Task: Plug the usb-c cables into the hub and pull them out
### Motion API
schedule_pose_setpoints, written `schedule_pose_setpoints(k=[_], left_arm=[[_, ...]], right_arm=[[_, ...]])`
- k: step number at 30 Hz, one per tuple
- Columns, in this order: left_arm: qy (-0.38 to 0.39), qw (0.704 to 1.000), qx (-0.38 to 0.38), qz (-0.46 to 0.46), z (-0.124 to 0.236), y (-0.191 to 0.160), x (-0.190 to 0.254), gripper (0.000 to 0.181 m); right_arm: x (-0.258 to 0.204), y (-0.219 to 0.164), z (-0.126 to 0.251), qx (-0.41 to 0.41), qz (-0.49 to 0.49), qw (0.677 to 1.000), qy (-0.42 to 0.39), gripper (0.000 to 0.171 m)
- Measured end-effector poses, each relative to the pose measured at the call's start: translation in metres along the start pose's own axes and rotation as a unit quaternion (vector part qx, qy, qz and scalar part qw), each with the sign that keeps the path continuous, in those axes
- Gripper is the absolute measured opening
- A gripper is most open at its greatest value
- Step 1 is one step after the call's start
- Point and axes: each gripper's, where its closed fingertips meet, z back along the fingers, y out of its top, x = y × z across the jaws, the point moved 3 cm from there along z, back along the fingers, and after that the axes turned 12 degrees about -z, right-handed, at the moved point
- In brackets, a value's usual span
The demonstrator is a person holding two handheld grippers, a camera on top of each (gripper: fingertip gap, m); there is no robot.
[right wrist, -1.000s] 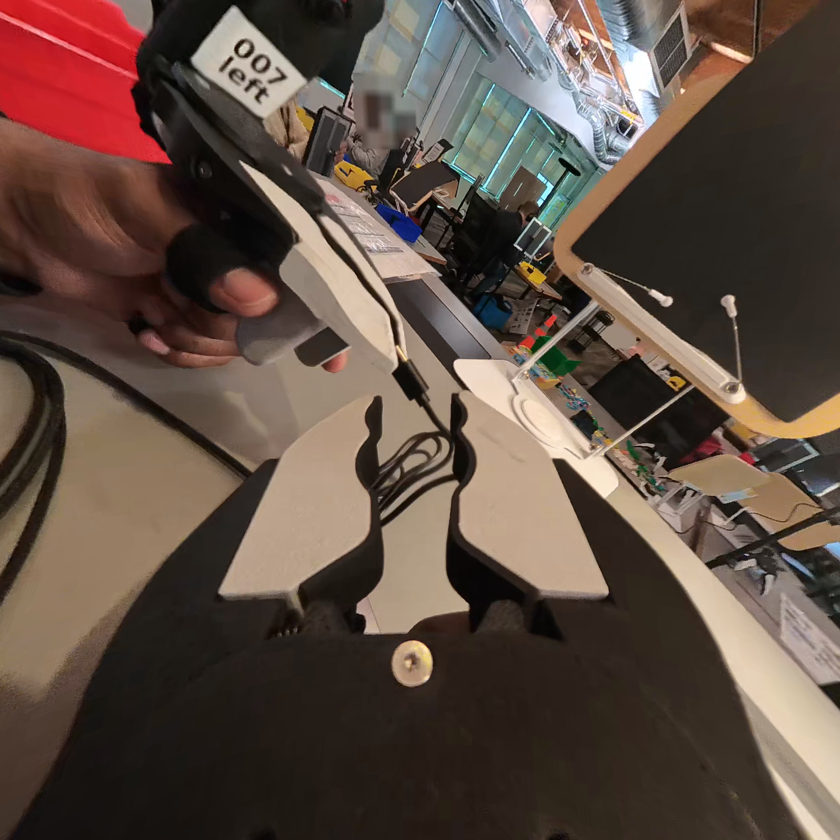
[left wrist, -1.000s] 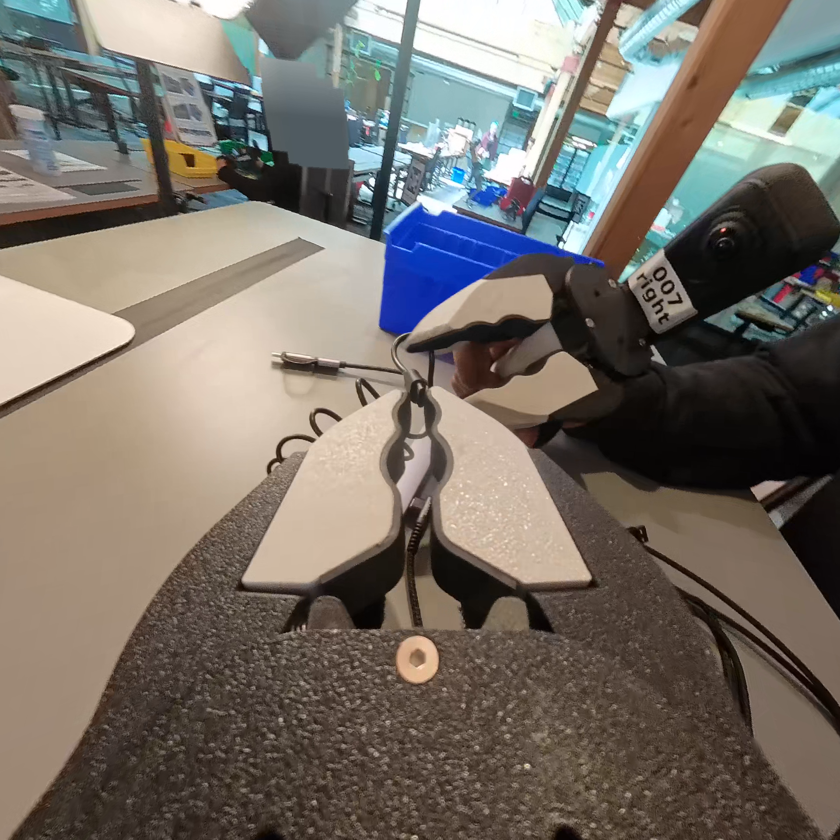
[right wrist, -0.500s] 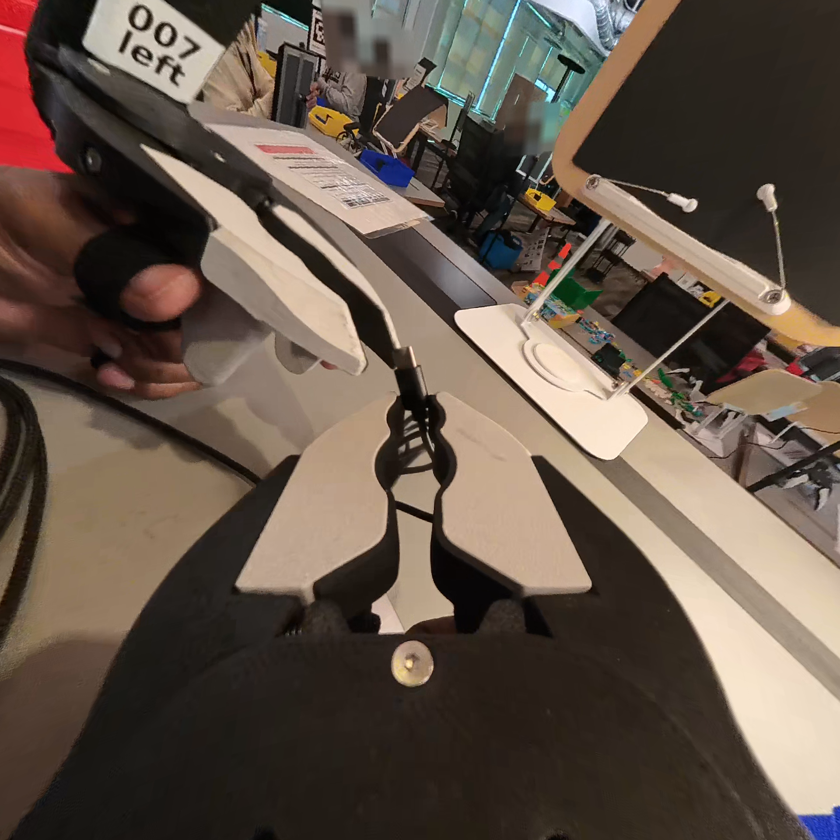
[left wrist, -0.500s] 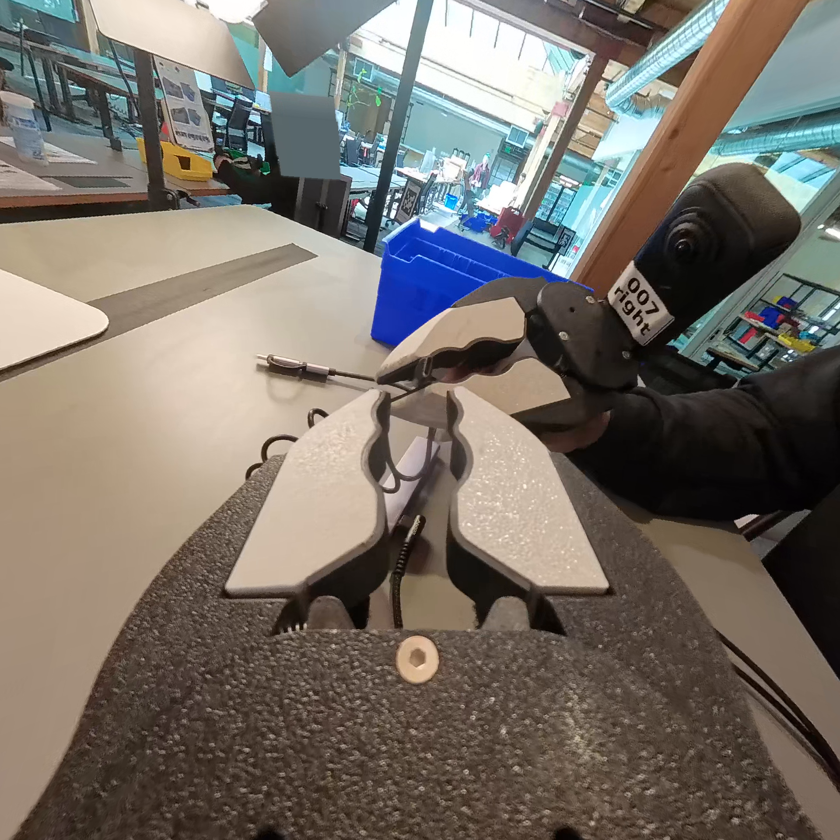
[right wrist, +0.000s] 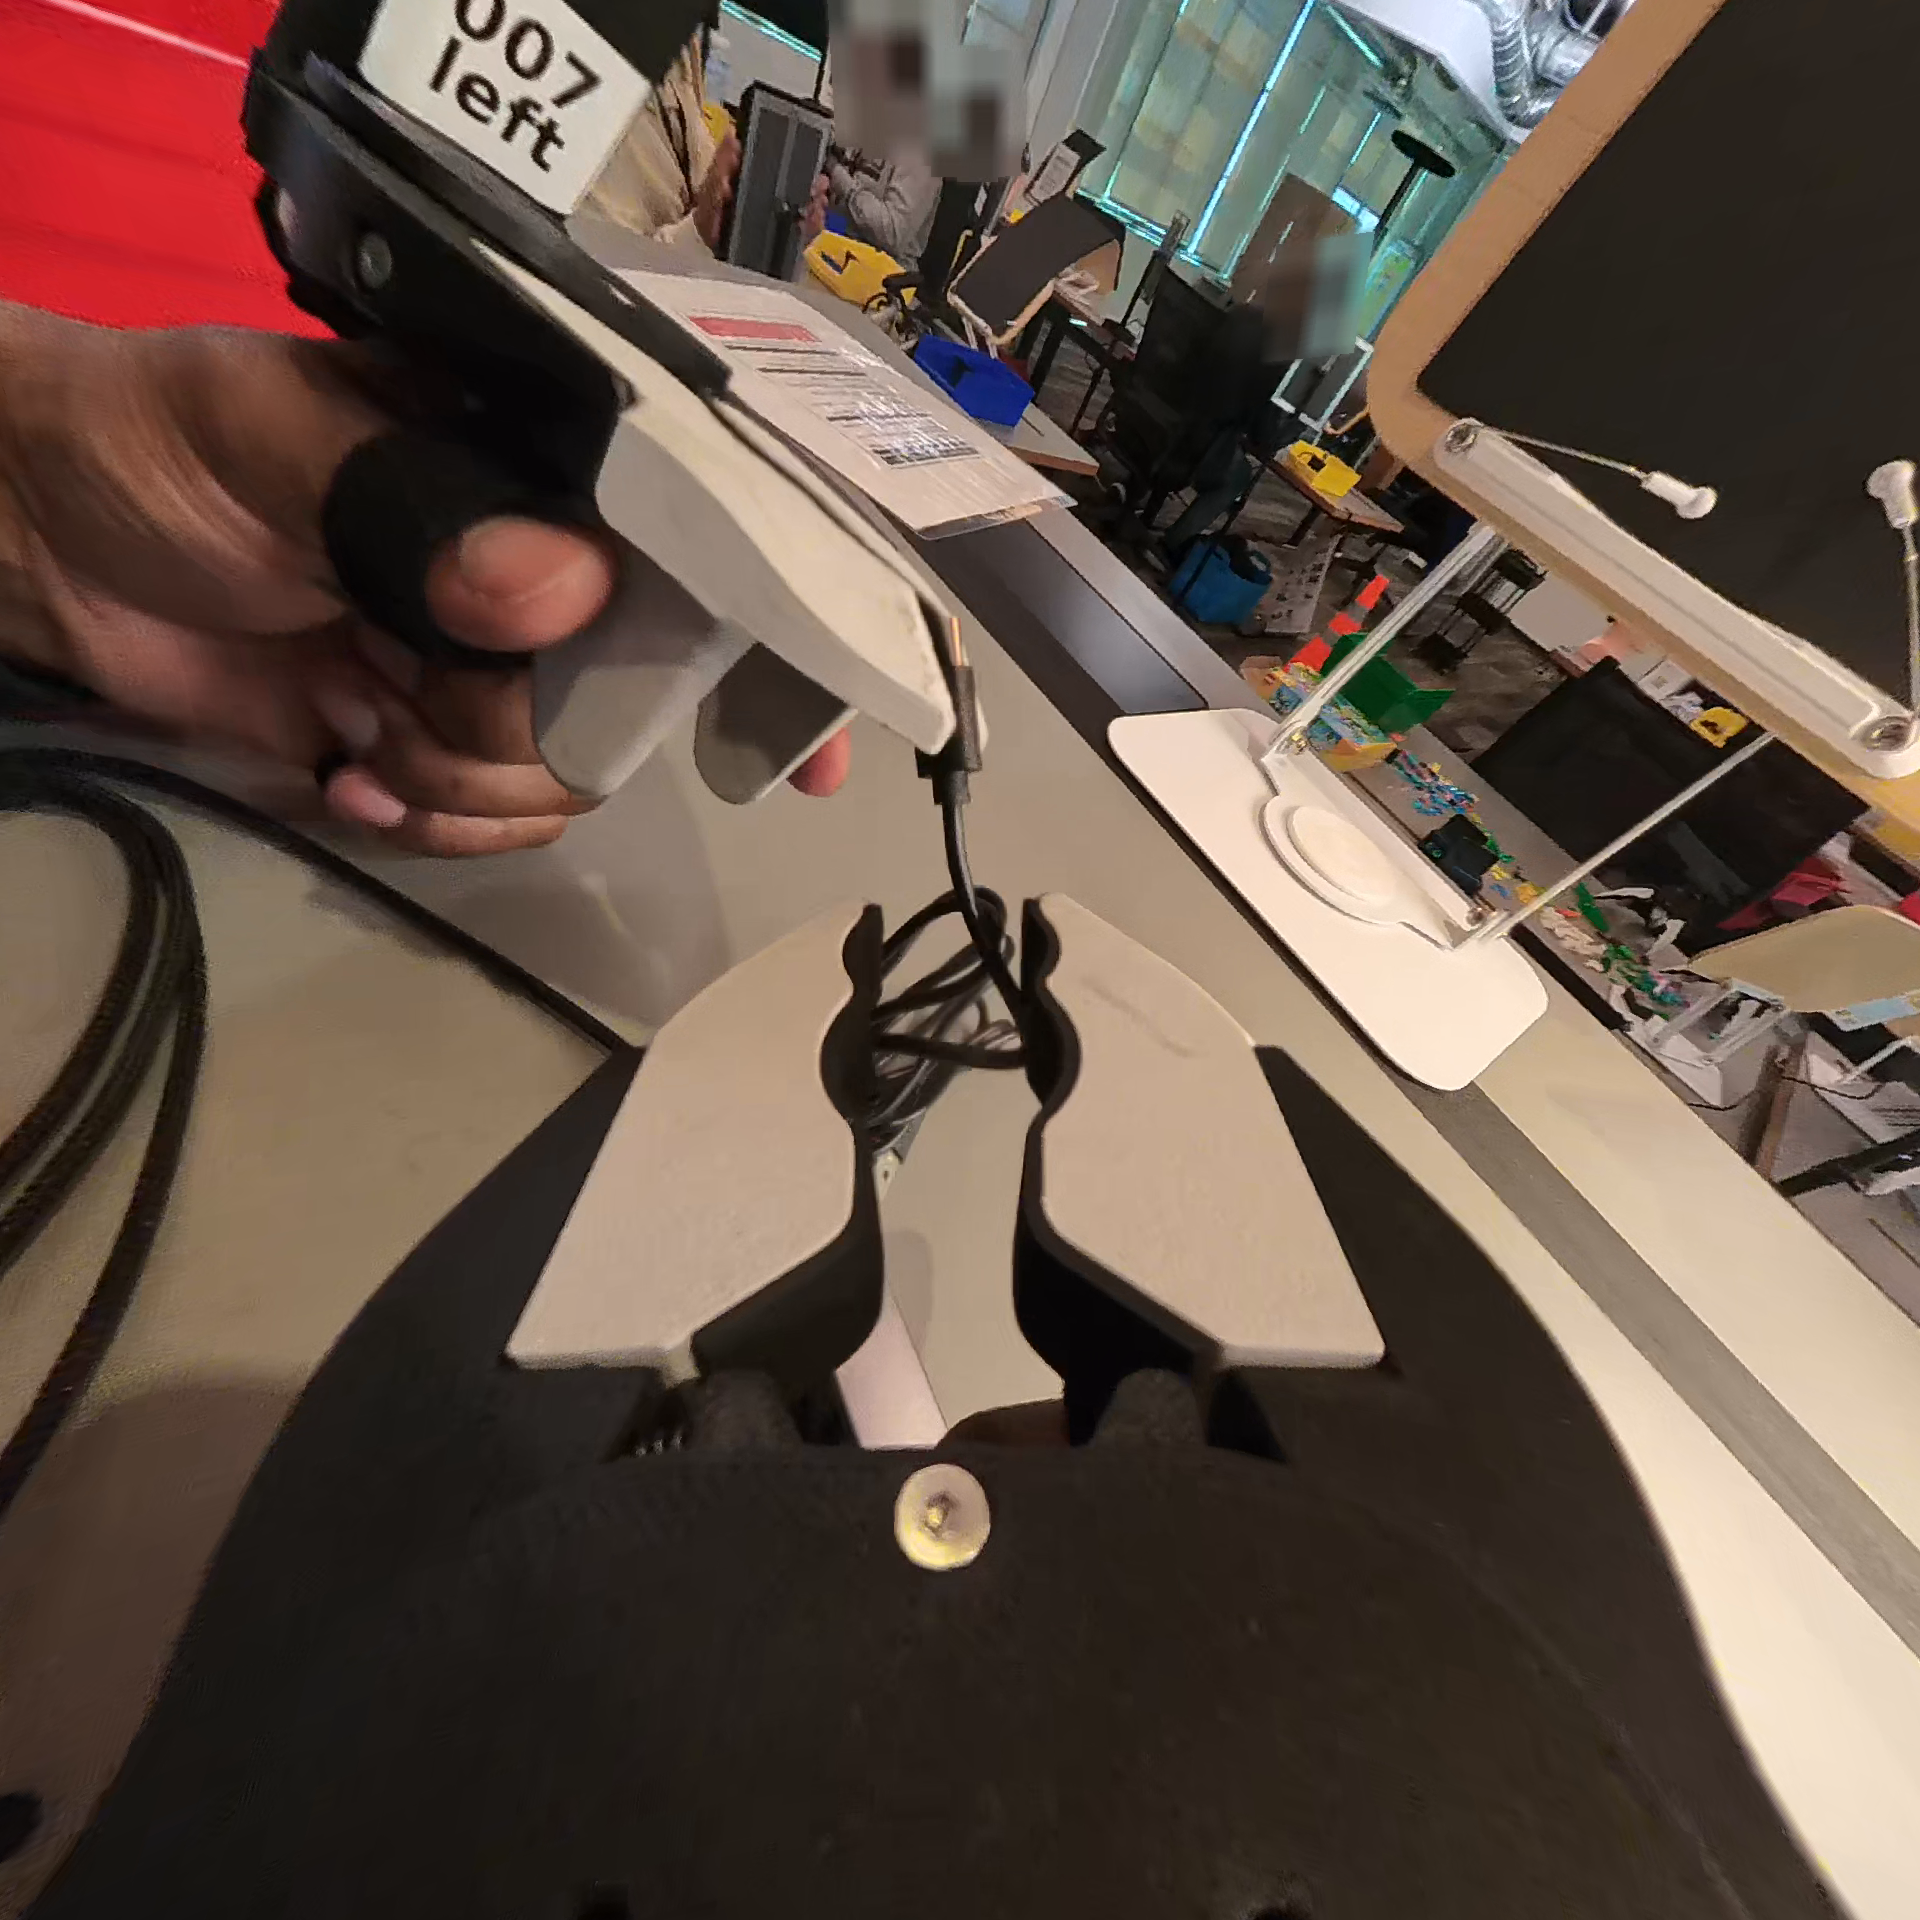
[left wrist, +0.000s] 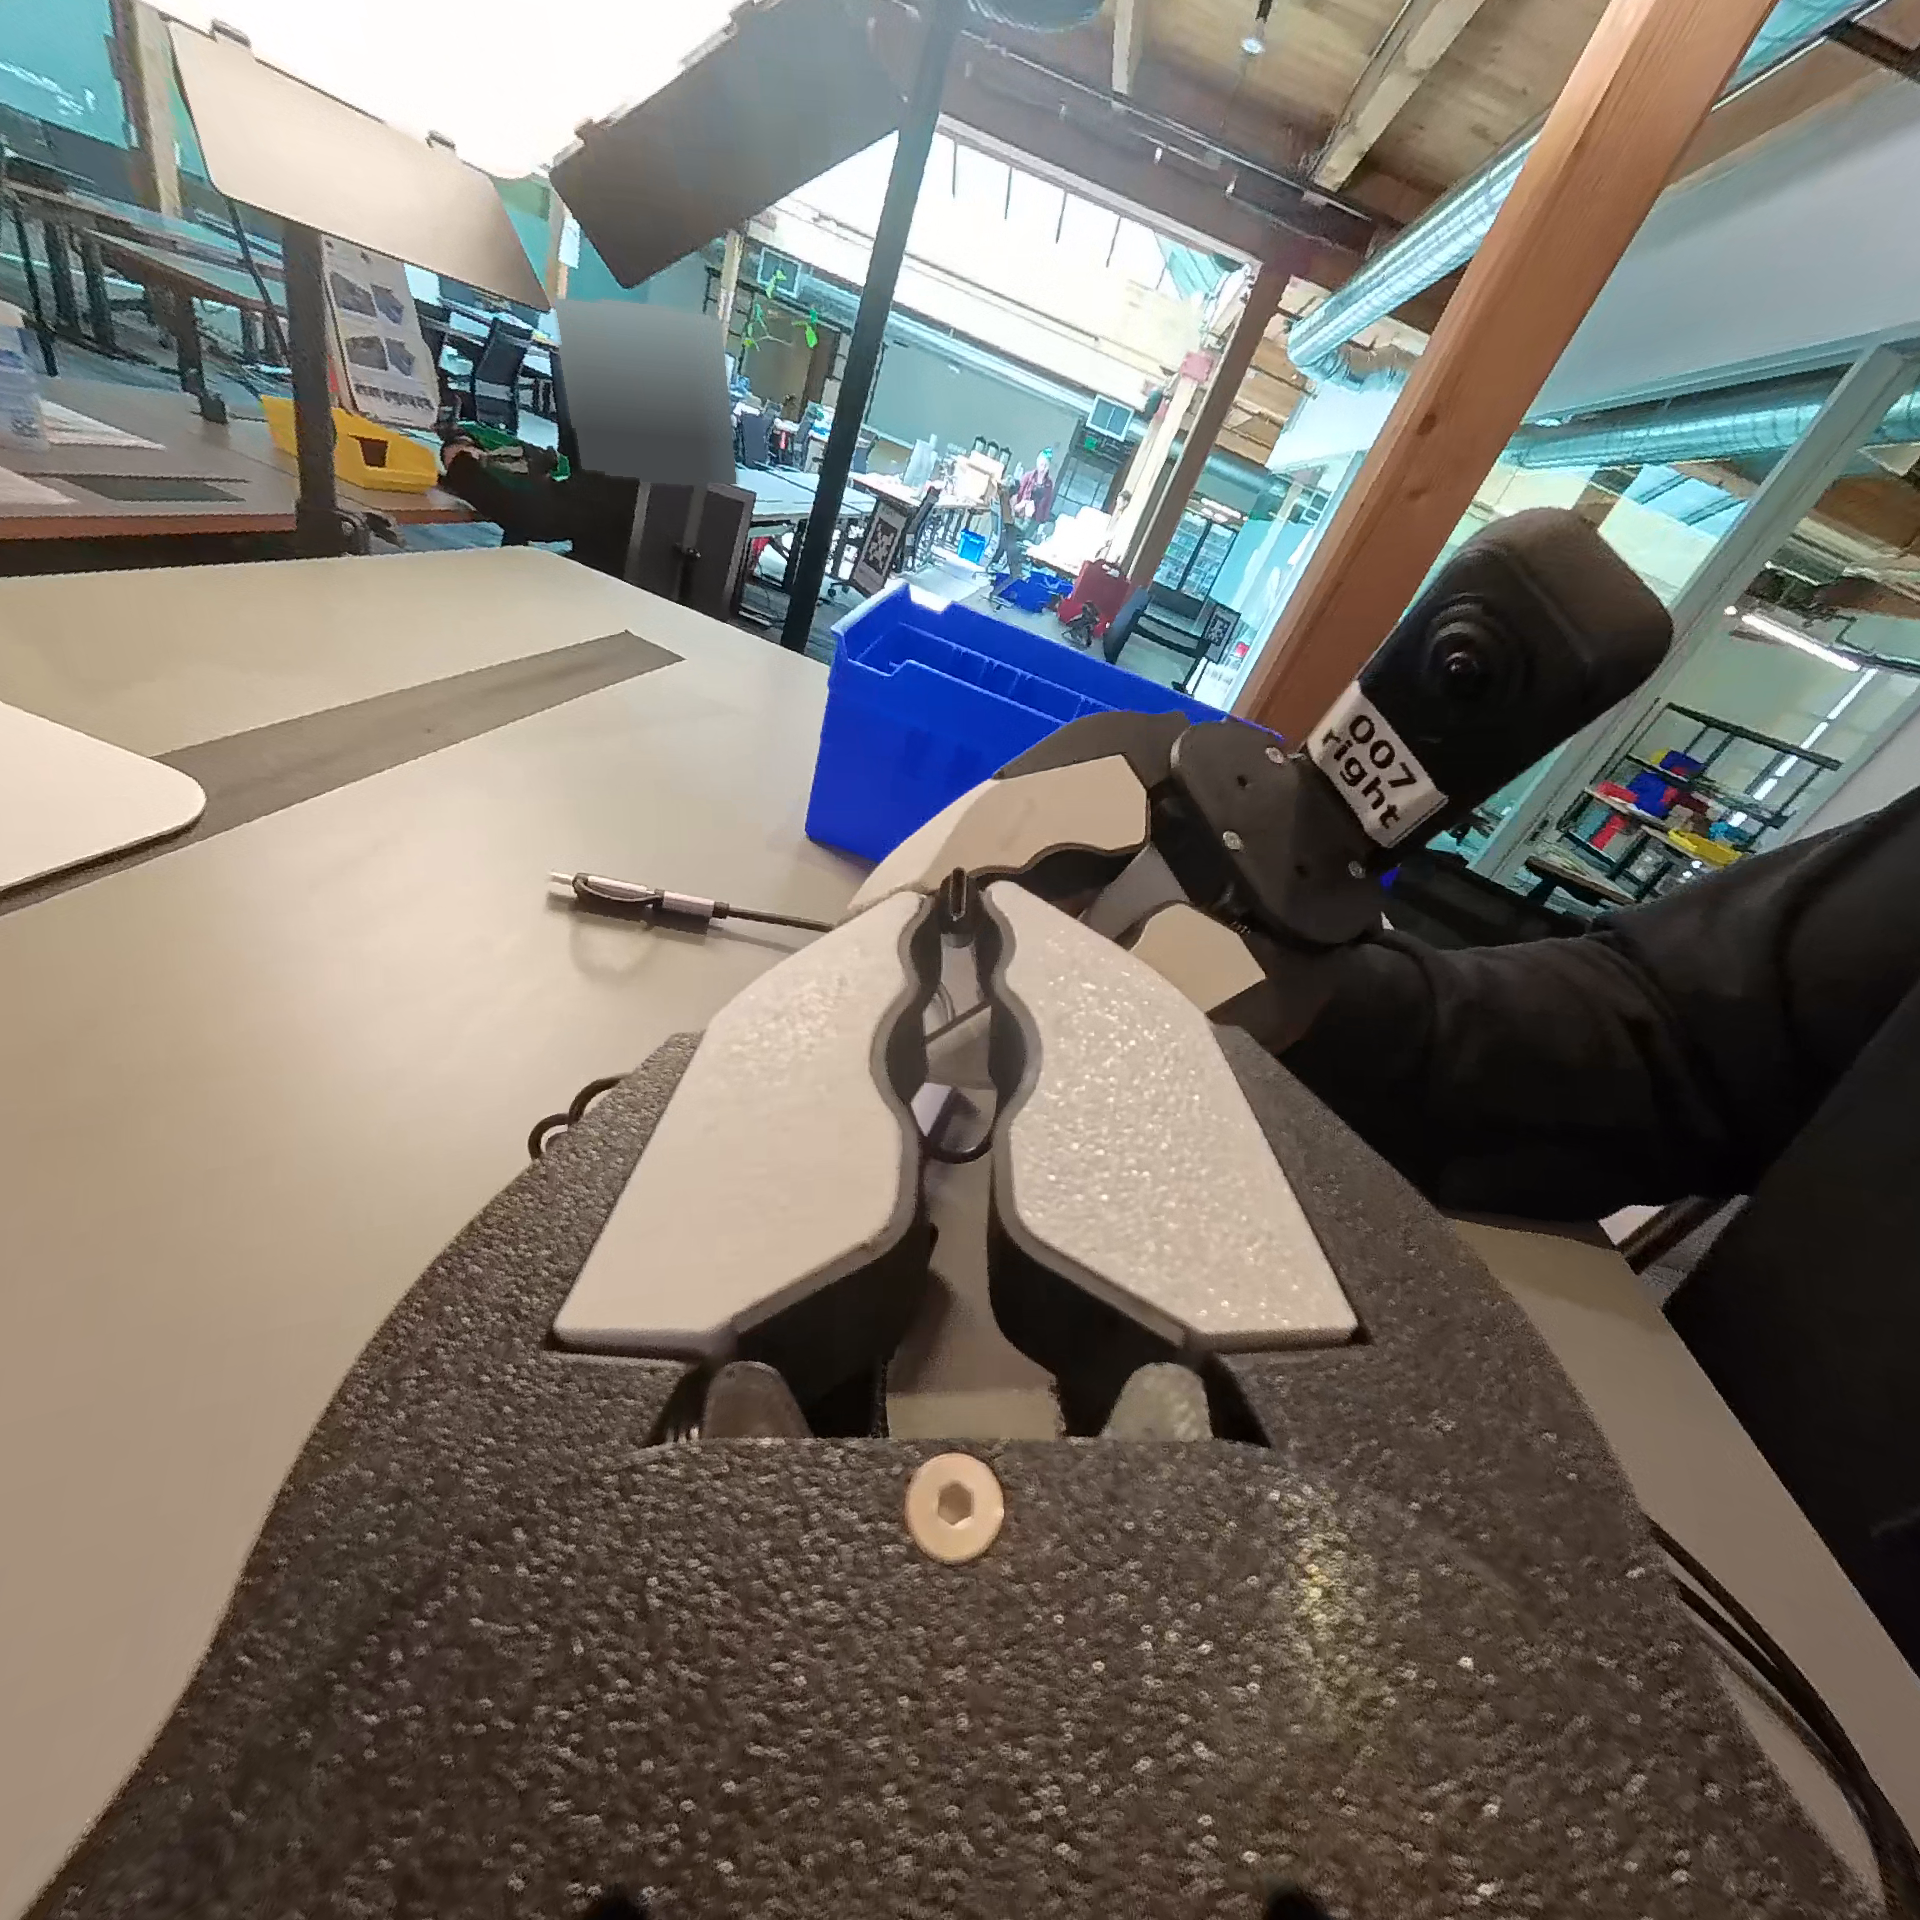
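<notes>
My left gripper (left wrist: 956, 914) is shut on a black USB-C plug (left wrist: 956, 896) at its fingertips. In the right wrist view the left gripper (right wrist: 935, 719) hangs at upper left with that plug (right wrist: 963, 698) in it. The thin black cable (right wrist: 961, 862) drops from it between the fingers of my right gripper (right wrist: 951, 920), which is open and touches nothing. A loose coil of cable (right wrist: 935, 1023) lies on the grey table below. A small white object (right wrist: 883, 1382) shows under the right fingers; I cannot tell if it is the hub. A right finger (left wrist: 1039, 821) sits just beyond my left tips.
A second plug with a grey adapter (left wrist: 634, 896) lies on the table (left wrist: 312, 1039) to the left. A blue bin (left wrist: 935, 748) stands behind it. A white lamp base (right wrist: 1330, 862) is at right, thick black cables (right wrist: 104, 987) at left. The grippers are tip to tip, or close to it.
The left gripper opened, then shut on the plug. The right gripper, shut on the cable just below the plug half a second ago, has opened and dropped back.
</notes>
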Motion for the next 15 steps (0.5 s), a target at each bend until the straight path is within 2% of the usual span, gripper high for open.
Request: schedule_pose_setpoints(k=[5,8,15], left_arm=[[-0.009,0.999,0.015,0.031,-0.002,0.001,0.0,0.007],[0.001,0.997,0.035,0.072,-0.004,0.001,-0.005,0.021],[-0.005,0.994,0.042,0.102,-0.008,-0.003,-0.006,0.02]], right_arm=[[-0.001,0.002,-0.001,0.008,-0.014,1.0,-0.011,0.006],[0.002,0.004,-0.001,0.018,-0.059,0.998,-0.008,0.003],[0.011,0.006,0.0,0.03,-0.124,0.992,-0.023,0.002]])
